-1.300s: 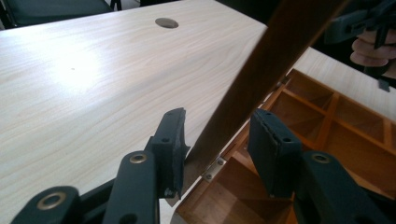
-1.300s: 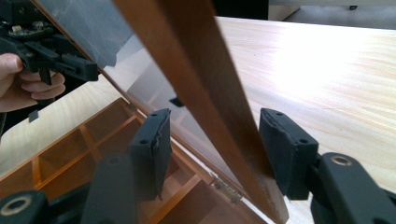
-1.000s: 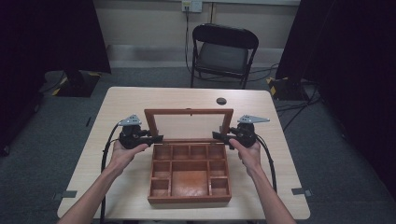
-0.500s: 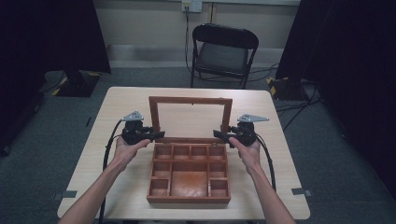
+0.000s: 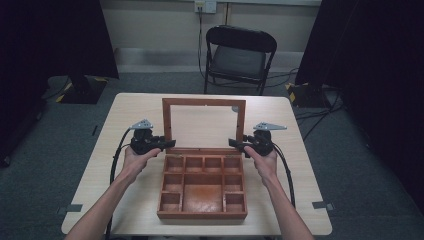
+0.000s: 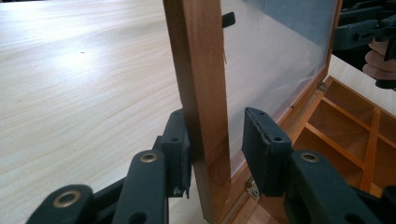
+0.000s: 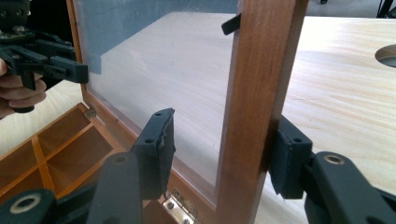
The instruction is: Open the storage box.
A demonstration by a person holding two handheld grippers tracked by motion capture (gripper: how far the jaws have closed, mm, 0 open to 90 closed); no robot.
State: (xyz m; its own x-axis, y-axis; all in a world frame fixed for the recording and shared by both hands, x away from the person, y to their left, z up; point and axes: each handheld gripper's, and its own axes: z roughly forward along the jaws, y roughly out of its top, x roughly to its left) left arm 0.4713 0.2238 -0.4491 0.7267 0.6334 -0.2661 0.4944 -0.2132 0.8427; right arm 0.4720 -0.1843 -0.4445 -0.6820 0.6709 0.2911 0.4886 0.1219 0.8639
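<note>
1. A wooden box (image 5: 202,187) sits open near the middle of a pale wooden table (image 5: 95,165), close to the person's edge, with its divided compartments facing up.
2. Its lid (image 5: 204,126), a wooden frame around a clear pane, stands about upright on hinges along the far edge of the box.
3. The left gripper (image 5: 159,144) reaches in from the left at the lower part of the lid's left rail; the left hand (image 5: 134,161) holds it from behind.
4. In the left gripper view the rail stands between the jaws: the outer pad (image 6: 180,154) lies against the wood, while the inner pad stands clear of the pane with a visible gap, so this gripper is not clamped. Its jaws have just been closing.
5. The right gripper (image 5: 239,144) meets the lid's right rail at the same height, held by the right hand (image 5: 263,161).
6. In the right gripper view the outer pad (image 7: 287,154) touches the rail's outer face, while the inner pad stands off from the pane; the jaws are as narrow as they get, yet a gap shows on the pane side.
7. A small dark latch tab (image 7: 230,23) sticks out near the top of the lid's frame.
8. A folding chair (image 5: 239,55) stands beyond the table.
</note>
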